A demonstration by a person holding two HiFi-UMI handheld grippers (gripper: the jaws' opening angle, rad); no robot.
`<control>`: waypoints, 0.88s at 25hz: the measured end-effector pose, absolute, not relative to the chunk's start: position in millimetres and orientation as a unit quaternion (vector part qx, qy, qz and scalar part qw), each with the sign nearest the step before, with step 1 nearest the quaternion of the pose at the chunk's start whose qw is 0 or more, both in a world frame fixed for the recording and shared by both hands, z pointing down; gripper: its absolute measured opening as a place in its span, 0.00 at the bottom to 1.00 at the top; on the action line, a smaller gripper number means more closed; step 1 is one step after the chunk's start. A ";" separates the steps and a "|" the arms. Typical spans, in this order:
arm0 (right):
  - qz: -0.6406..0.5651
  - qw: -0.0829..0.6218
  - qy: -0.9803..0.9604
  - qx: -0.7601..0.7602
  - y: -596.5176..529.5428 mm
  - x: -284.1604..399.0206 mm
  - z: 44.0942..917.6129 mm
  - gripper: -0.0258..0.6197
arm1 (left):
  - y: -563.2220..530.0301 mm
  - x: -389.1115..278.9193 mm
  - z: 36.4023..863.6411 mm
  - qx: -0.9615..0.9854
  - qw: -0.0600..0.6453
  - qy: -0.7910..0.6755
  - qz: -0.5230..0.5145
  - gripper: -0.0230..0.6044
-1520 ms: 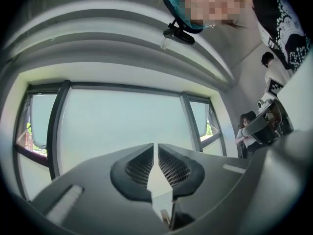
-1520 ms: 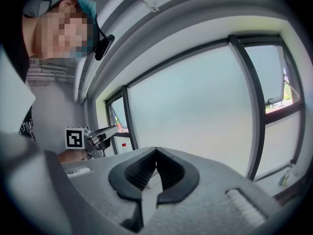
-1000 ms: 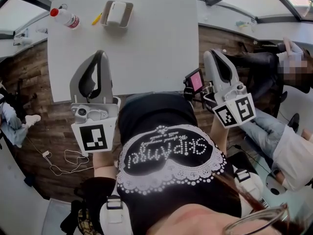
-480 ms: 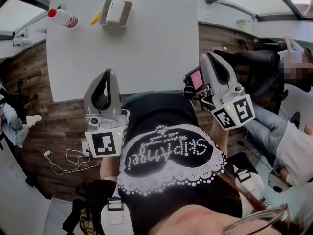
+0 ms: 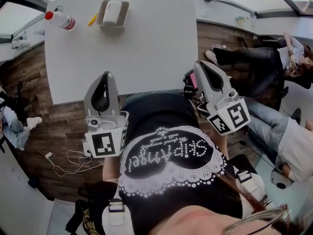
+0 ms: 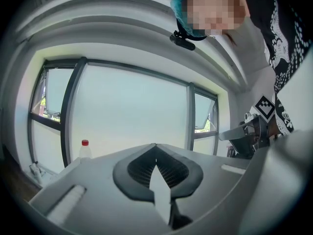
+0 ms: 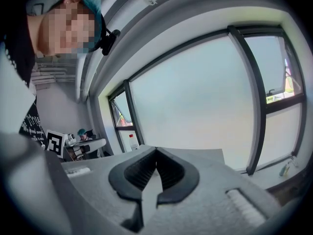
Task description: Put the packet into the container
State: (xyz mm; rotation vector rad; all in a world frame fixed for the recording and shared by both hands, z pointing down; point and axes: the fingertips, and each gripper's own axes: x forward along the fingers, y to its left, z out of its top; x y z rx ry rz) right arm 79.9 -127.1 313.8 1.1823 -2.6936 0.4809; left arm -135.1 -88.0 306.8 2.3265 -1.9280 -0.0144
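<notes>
At the far end of the white table [image 5: 146, 43] stands a grey container [image 5: 102, 14] with a white packet [image 5: 113, 7] lying inside it. My left gripper [image 5: 108, 74] hovers at the table's near edge, shut and empty. To its right, past the table's near right corner, my right gripper [image 5: 198, 64] is also shut with nothing in it. In the left gripper view the left gripper [image 6: 155, 145] shows its jaws meeting with only window light behind them. The right gripper view shows the right gripper [image 7: 155, 149] the same way. Both are far from the container.
A clear bottle with a red cap [image 5: 60, 19] and a small yellow object [image 5: 93, 19] lie beside the container. People sit to the right [image 5: 274, 58]. A white cable [image 5: 63, 160] lies on the wooden floor at the left. Large windows fill both gripper views.
My left gripper has shifted right and lower, closer to my body, then held still. My right gripper has slid a little to the left. Both stayed shut.
</notes>
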 end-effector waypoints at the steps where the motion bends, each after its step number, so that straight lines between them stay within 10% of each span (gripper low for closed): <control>1: 0.161 0.080 -0.901 0.394 -126.0 79.4 313.7 0.04 | -87.8 -134.9 307.6 0.768 0.061 -0.637 -0.005 0.03; 22: 0.165 0.085 -0.908 0.376 -122.5 71.6 313.9 0.04 | -91.6 -133.5 308.4 0.765 0.071 -0.640 -0.011 0.03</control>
